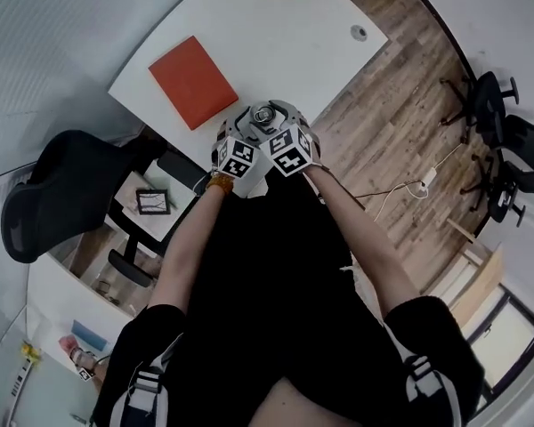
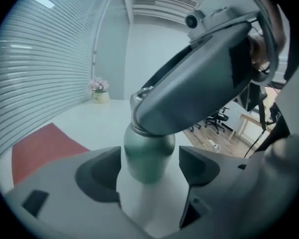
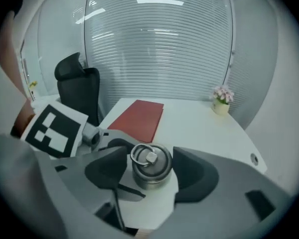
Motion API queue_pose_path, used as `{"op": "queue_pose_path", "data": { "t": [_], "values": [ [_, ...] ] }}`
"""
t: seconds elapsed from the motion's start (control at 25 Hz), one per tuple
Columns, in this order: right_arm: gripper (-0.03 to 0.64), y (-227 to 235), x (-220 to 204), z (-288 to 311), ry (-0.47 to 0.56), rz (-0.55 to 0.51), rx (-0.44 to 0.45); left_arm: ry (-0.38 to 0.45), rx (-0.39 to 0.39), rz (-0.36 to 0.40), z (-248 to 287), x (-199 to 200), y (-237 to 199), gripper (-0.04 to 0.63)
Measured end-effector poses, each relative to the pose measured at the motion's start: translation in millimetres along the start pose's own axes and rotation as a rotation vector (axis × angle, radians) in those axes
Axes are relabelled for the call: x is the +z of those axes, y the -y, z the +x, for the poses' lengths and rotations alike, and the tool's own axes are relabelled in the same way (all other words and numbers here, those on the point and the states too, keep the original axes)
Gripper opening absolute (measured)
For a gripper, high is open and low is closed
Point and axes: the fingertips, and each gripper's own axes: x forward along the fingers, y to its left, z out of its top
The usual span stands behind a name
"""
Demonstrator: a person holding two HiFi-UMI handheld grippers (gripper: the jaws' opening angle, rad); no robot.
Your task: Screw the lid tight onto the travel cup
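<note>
Cup point(image 2: 147, 156): dull green metal body, steel lid point(image 3: 150, 164) with a ring on top. The body sits between the left claw's point(image 2: 150, 167) jaws and the lid between the right claw's point(image 3: 150, 176) jaws. Both claws are released, spread wide. White counter point(image 3: 199, 123) below. Beyond the claws lies a red mat point(image 3: 139, 118), with potted flowers point(image 3: 222, 101) farther off. Slatted blinds point(image 3: 159, 44), black chair point(image 3: 77, 88), wood floor point(image 1: 400, 105).

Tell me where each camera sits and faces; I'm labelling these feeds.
Head view: on the person's head, facing steeply down at the table; torso, forearms, left gripper and right gripper at the travel cup.
Left gripper view: on the left gripper, along its open jaws at the cup's green body; right gripper above.
Right gripper view: on the right gripper, down onto the lid between its open jaws; left gripper's marker cube beside.
Shared: both gripper views show the red mat and flowerpot.
</note>
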Motion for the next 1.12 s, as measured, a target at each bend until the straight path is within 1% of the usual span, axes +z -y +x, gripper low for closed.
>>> {"op": "queue_pose_path", "data": {
  "t": [0.04,0.08,0.12,0.16,0.2,0.28,0.48,0.6,0.68,0.72,0.76,0.8,0.84,0.88,0.92,0.96,1.04,1.08,1.12],
  "values": [
    [0.282,2,1,3,-0.003,0.001,-0.028,0.005,0.03,-0.034,1,1,-2,0.367],
    [0.268,4,1,4,-0.008,-0.004,-0.041,0.011,0.044,-0.048,2,2,-3,0.346],
    [0.268,4,1,5,-0.014,-0.009,-0.035,0.016,0.042,-0.034,2,2,-3,0.327],
    [0.267,3,-1,4,-0.021,-0.015,-0.012,0.015,0.023,0.007,2,0,-2,0.325],
    [0.265,2,-3,3,-0.025,-0.021,0.023,0.01,-0.01,0.062,1,-2,-1,0.319],
    [0.264,1,-5,-1,-0.03,-0.056,0.1,-0.01,-0.102,0.161,0,-3,-1,0.308],
    [0.262,-2,-9,-2,-0.062,-0.262,0.236,-0.098,-0.348,0.348,5,-4,6,0.307],
    [0.262,-1,-11,1,-0.081,-0.349,0.306,-0.156,-0.456,0.477,9,-5,0,0.302],
    [0.264,-5,-11,0,-0.074,-0.399,0.338,-0.186,-0.503,0.512,8,-6,1,0.302],
    [0.269,-6,-11,-2,-0.065,-0.408,0.346,-0.189,-0.51,0.505,7,-6,2,0.304],
    [0.287,-7,-10,-4,-0.05,-0.386,0.35,-0.179,-0.499,0.481,7,-3,2,0.315],
    [0.349,-6,-7,-6,-0.031,-0.322,0.349,-0.155,-0.472,0.438,6,0,0,0.348],
    [0.351,-5,-5,-8,-0.014,-0.23,0.335,-0.122,-0.431,0.384,3,4,-3,0.378],
    [0.35,-1,-3,-11,0.002,-0.136,0.297,-0.086,-0.38,0.325,-1,6,-7,0.385],
    [0.35,4,-3,-14,0.016,-0.067,0.232,-0.054,-0.323,0.27,-6,7,-11,0.388],
    [0.348,11,-3,-16,0.028,-0.026,0.152,-0.029,-0.264,0.223,-9,6,-12,0.388],
    [0.345,20,-3,-18,0.045,0.032,0.008,-0.011,-0.16,0.161,-9,2,-8,0.388],
    [0.345,20,-3,-18,0.048,0.076,-0.032,-0.011,-0.12,0.141,-7,0,-4,0.388],
    [0.345,16,-3,-16,0.048,0.131,-0.048,-0.012,-0.087,0.122,-3,-1,1,0.388]
  ]
}}
